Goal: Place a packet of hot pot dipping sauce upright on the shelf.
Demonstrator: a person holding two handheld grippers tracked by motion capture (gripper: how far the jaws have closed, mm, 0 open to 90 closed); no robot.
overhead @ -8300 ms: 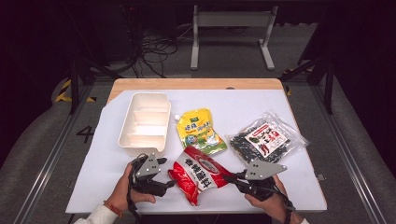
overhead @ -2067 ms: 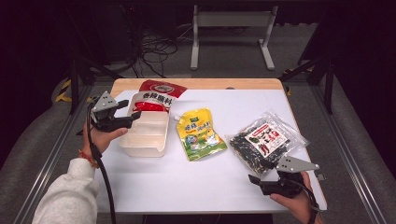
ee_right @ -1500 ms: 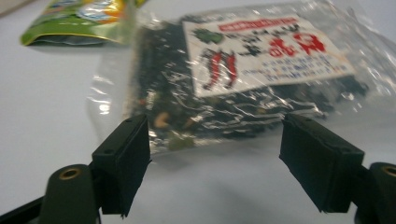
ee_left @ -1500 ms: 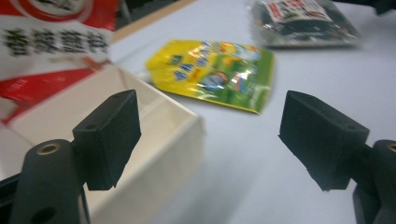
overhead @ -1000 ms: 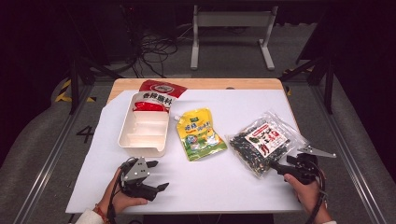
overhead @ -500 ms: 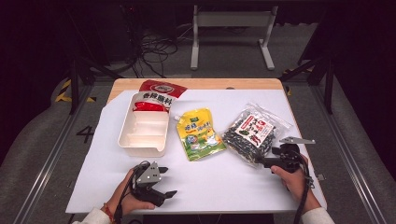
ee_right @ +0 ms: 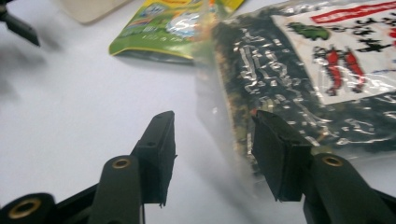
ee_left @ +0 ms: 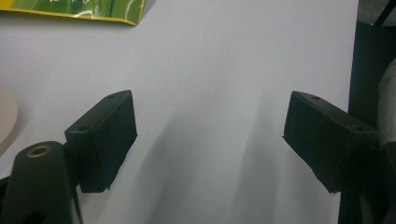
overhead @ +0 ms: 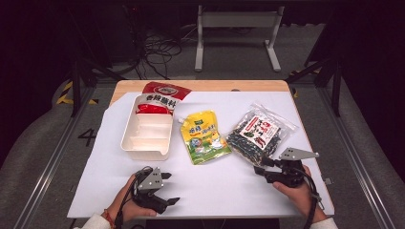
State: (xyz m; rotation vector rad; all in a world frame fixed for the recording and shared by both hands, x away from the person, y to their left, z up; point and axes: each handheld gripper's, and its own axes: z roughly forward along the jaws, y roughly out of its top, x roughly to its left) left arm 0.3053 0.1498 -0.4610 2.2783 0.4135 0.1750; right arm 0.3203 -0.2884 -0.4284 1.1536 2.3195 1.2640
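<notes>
Down at the near right of the table (overhead: 291, 102), the right gripper (overhead: 260, 165) sits at the near corner of the clear bag (overhead: 258, 136), close to the table's right edge, with bare white cover stretching to its left. In the right gripper view its jaws stand apart around the bag's transparent sealed rim (ee_right: 219, 126), one jaw on the white cover and the other over the dark contents; whether they touch the plastic I cannot tell. The bag is glossy, crinkled film packed with small black pieces, carrying a white label with red and black print, and it lies flat and slanted just right of the yellow pouch (overhead: 204, 137).

Near the front edge on the left, the left gripper (overhead: 168, 188) rests low over the cover with its jaws spread wide and nothing between them; its own view shows smooth white surface and a corner of the yellow pouch (ee_left: 79, 9) farther on. The cream tray (overhead: 145, 143), a rounded rectangle with dividers, stands beyond it, with a red packet (overhead: 160, 98) lying in its far end.
</notes>
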